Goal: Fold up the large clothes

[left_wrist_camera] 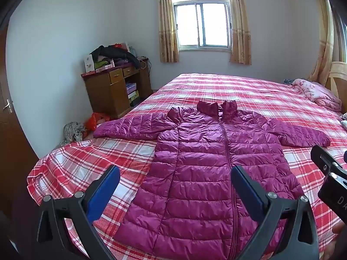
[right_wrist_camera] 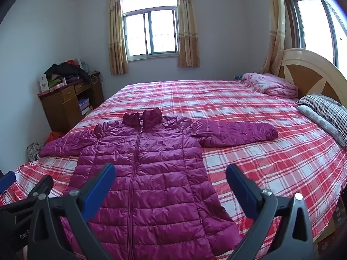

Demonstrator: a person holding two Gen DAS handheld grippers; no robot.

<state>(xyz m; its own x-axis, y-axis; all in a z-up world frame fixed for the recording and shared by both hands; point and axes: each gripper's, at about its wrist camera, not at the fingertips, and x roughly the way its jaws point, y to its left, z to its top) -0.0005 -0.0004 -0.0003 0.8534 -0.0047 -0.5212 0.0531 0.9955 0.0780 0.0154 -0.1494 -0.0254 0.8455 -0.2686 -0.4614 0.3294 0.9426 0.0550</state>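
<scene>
While the jacket (left_wrist_camera: 208, 169) lies flat, zipped, sleeves spread on the bed (right_wrist_camera: 249, 99), we hold both grippers, left (left_wrist_camera: 175, 186) and right (right_wrist_camera: 170, 184), wide open and empty; folding is unstarted, so next we grasp a sleeve.

- Red-and-white plaid sheet (right_wrist_camera: 249, 112) covers the bed, spread flat.
- Pink quilt (right_wrist_camera: 271, 84) sits bunched at the far corner, just beside the headboard (right_wrist_camera: 312, 73).
- Striped pillow (right_wrist_camera: 327, 108) lies on top of a floral one at the headboard end.
- Wooden cabinet (left_wrist_camera: 108, 93) stands against the far wall, dark clothes (left_wrist_camera: 115, 53) heaped on top.
- Orange bag (left_wrist_camera: 95, 119) and a grey bundle (left_wrist_camera: 73, 131) lie on the floor.
- Window (right_wrist_camera: 149, 32) glows bright between beige curtains (right_wrist_camera: 115, 43).
</scene>
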